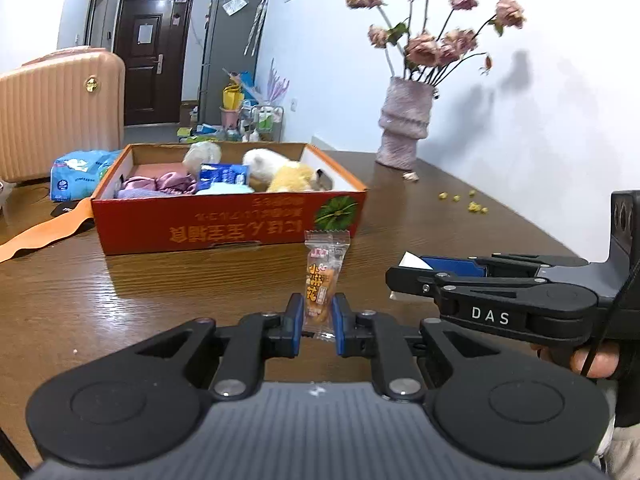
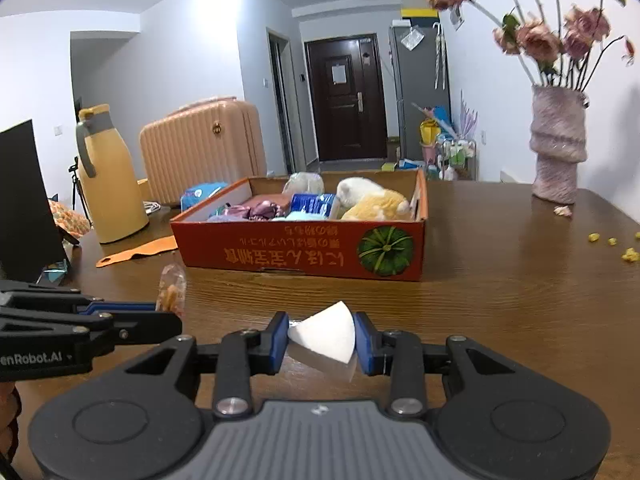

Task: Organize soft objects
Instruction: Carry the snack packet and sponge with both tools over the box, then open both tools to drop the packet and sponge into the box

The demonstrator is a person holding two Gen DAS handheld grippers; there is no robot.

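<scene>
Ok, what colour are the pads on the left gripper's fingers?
Blue pads on black fingers, pinching the clear snack packet. Best seen in the left wrist view.

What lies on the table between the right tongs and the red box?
Only bare wooden table lies between the right tongs and the red box, in the right wrist view.

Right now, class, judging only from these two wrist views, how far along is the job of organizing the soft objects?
Done: the red cardboard box already holds plush toys, purple cloth and a blue packet. In hand: the left tongs grip a snack packet; the right tongs grip a white cone-shaped piece. Left: both items are outside the box, above the wooden table.
</scene>
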